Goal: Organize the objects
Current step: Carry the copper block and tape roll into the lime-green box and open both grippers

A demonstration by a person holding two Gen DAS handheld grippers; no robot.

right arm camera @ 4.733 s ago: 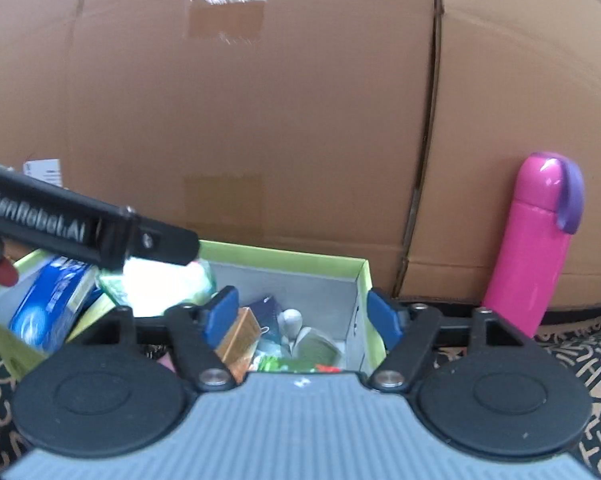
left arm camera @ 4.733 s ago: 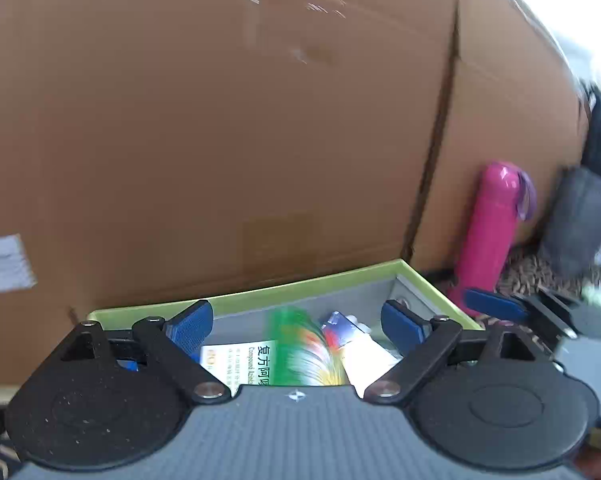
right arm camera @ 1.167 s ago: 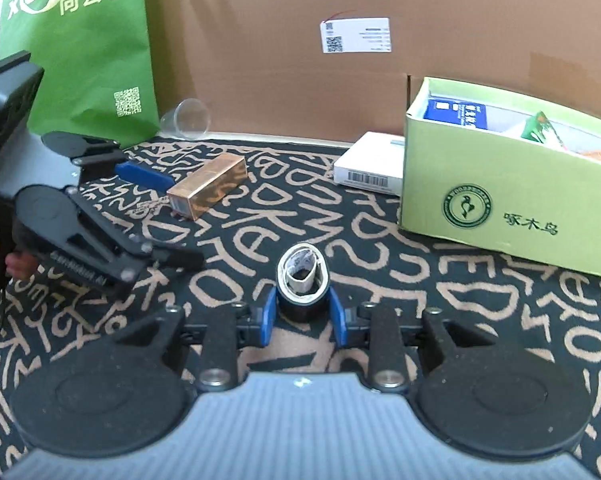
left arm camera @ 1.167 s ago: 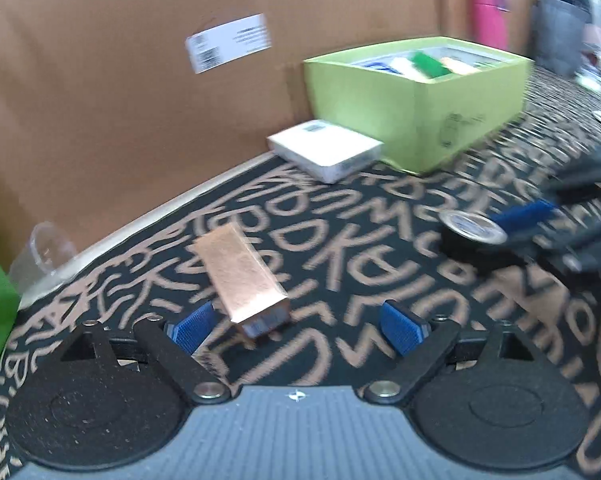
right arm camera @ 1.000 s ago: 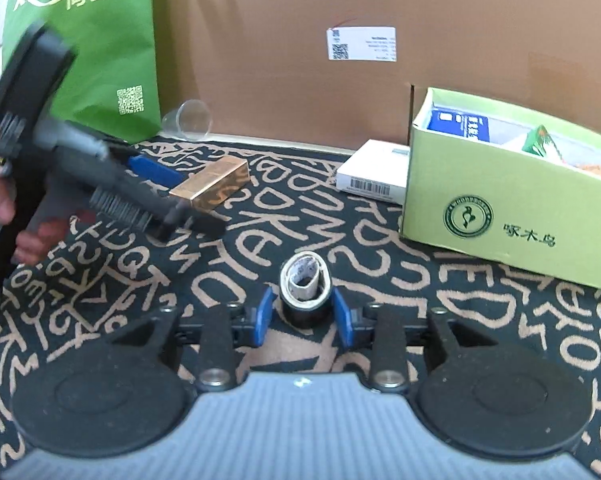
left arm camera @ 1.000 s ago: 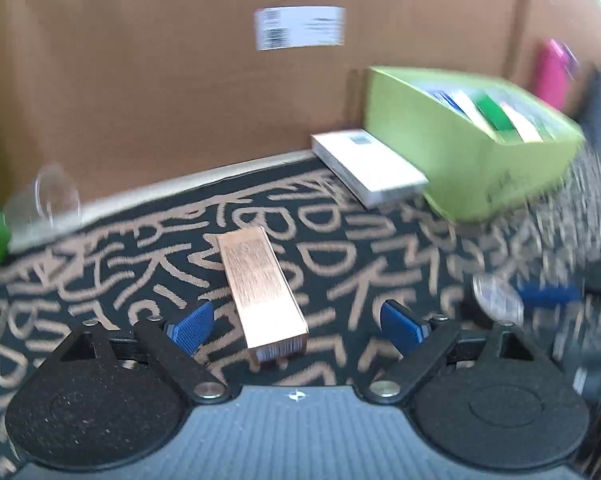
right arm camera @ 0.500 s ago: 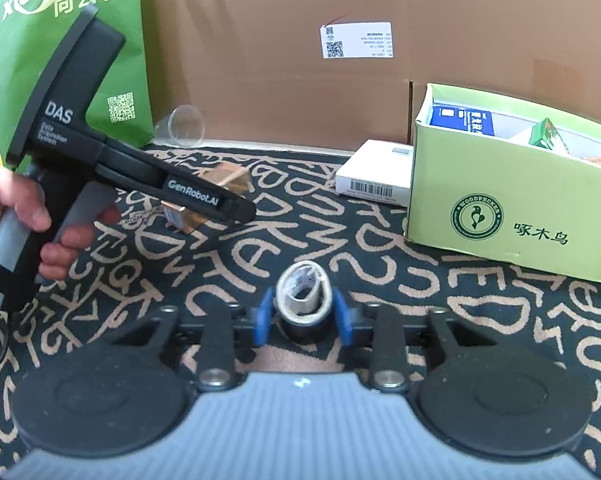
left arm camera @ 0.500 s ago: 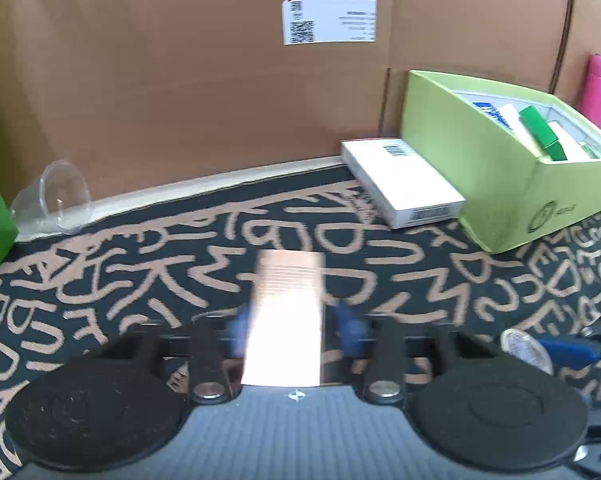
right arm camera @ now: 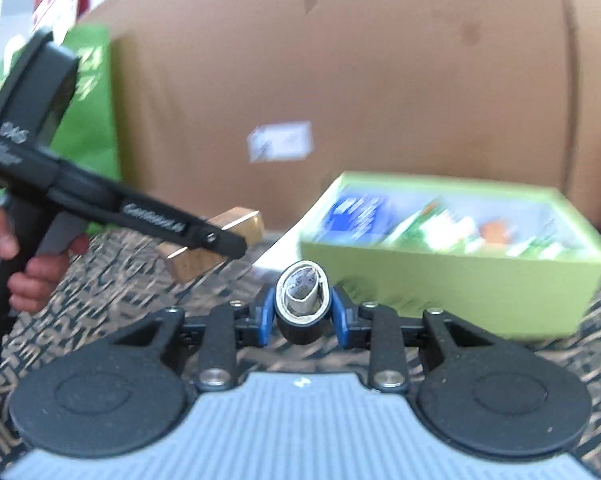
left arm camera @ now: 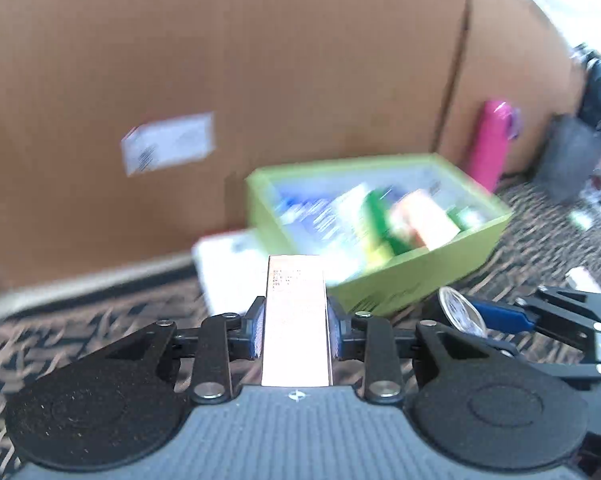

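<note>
1. Left gripper [left arm camera: 296,330] squeezing shiny copper box [left arm camera: 296,320], up off patterned mat [left arm camera: 80,312].
2. Right gripper [right arm camera: 303,318] pinching black tape roll [right arm camera: 302,304] with paper inside.
3. Open-topped green box [right arm camera: 452,280] just ahead, before cardboard wall [right arm camera: 340,60].

Both fisheye views are bright and evenly lit, with blown-out glare at the left wrist view's upper right corner. Motion blur smears the green box [left arm camera: 384,216], its contents and the patterned floor [right arm camera: 112,280]; straight lines bow towards the edges.
</note>
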